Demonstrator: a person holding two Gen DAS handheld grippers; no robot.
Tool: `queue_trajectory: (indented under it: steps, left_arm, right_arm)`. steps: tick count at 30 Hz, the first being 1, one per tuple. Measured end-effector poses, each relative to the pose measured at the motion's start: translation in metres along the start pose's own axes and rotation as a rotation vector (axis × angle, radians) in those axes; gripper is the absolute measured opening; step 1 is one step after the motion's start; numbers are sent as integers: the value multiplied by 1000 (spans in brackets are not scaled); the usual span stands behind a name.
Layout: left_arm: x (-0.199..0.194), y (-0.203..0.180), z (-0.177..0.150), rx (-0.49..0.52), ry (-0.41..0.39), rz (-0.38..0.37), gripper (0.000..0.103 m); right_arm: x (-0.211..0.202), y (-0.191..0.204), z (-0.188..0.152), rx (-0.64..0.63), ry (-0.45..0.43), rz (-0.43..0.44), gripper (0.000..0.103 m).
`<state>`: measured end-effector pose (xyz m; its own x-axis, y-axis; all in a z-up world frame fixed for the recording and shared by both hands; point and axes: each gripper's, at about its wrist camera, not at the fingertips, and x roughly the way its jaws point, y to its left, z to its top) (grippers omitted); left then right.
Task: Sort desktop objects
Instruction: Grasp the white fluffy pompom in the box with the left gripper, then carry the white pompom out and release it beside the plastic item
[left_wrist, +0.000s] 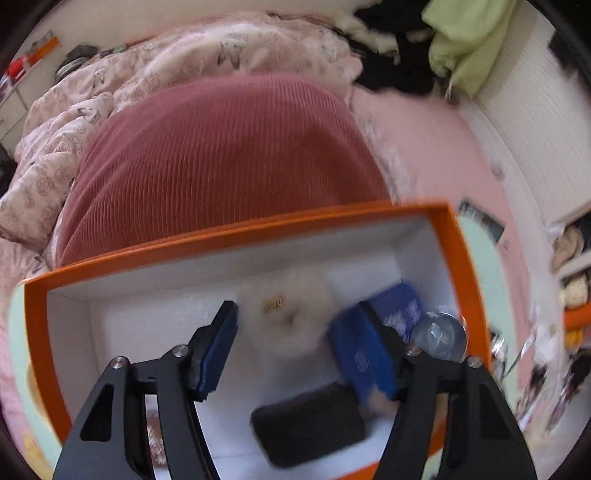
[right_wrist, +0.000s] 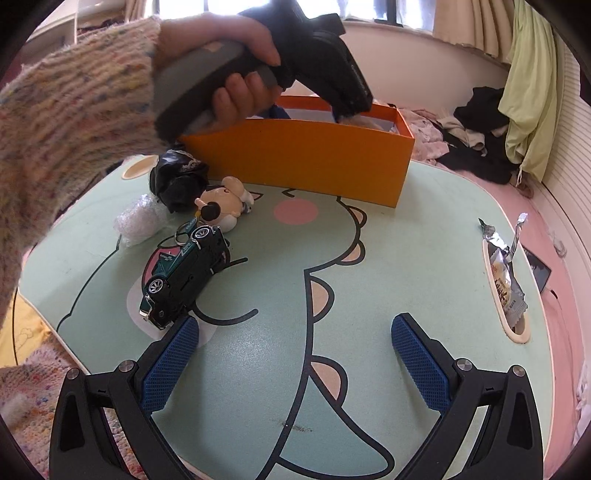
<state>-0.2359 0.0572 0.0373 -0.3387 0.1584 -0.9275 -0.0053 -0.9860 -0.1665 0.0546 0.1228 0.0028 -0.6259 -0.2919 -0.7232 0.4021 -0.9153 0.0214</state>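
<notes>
My left gripper (left_wrist: 297, 314) hangs over an orange box (left_wrist: 236, 236) with a white inside, its jaws partly apart. A fluffy white ring (left_wrist: 288, 321) lies blurred on the box floor between the fingertips, and I see no pad pressing on it. Also in the box are a blue packet (left_wrist: 402, 306), a shiny round tin (left_wrist: 439, 336) and a black pad (left_wrist: 310, 421). My right gripper (right_wrist: 295, 325) stands open low over the green table mat (right_wrist: 406, 258), holding nothing. A dark green toy car (right_wrist: 184, 273) lies just beyond its left finger. The orange box (right_wrist: 303, 162) stands at the back.
Behind the car lie a doll keychain (right_wrist: 221, 206), a black crumpled bag (right_wrist: 177, 181) and bubble wrap (right_wrist: 140, 221). Snack packets (right_wrist: 506, 273) sit in a recess at the right edge. A sleeved hand (right_wrist: 236, 55) holds the left gripper. A red cushion (left_wrist: 221, 155) lies behind the box.
</notes>
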Motion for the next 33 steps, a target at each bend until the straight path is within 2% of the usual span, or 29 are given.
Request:
queue_trajectory:
  steps: [1,2,4,7,8,13,16,18,22,26,29,31,33]
  left_arm:
    - [0,4,0,-21,-2,-11,46]
    - [-1,7,0,-36,-5,-15,41]
    - [-2,8,-1,-16,-12,-14,40]
    - [-7,12,-7,36,-36,24,40]
    - [-14,16,-9,37,-56,13,40]
    - [-82,20,-27,60,-210,-157,40]
    - [-127,18,-62,129,-299,-235,40]
    - [-146,19,-89,175,-330,-256,40]
    - [-149,31,-139,220,-330,-226,40]
    - [-123,38,-173,249,-270,-113,40]
    - [-104,41,-183,245,-224,-138,42]
    - [-100,43,-186,255,-242,-146,45]
    - [-105,44,-190,261,-294,-112,48]
  right_arm:
    - [0,1,0,-1,-1,0,103]
    - [0,1,0,-1,-1,-1,103]
    - [-1,3,0,-1,-1,-2,103]
    - [-1,2,0,-2,-2,-2,103]
    - [-1,2,0,-2,-1,-2,103]
    - [-1,2,0,-1,-1,-1,103]
    - [-1,2,0,-2,-1,-2,103]
    - [-1,2,0,-1,-2,-1,103]
    - [-1,2,0,-2,-1,-2,103]
    - [-1,2,-1,-2,-1,-2,103]
    - [-1,2,0,-2,-1,-2,103]
    - [-1,2,-1,-2,-1,-2,103]
    - [-1,2,-1,-2,-1,-2,103]
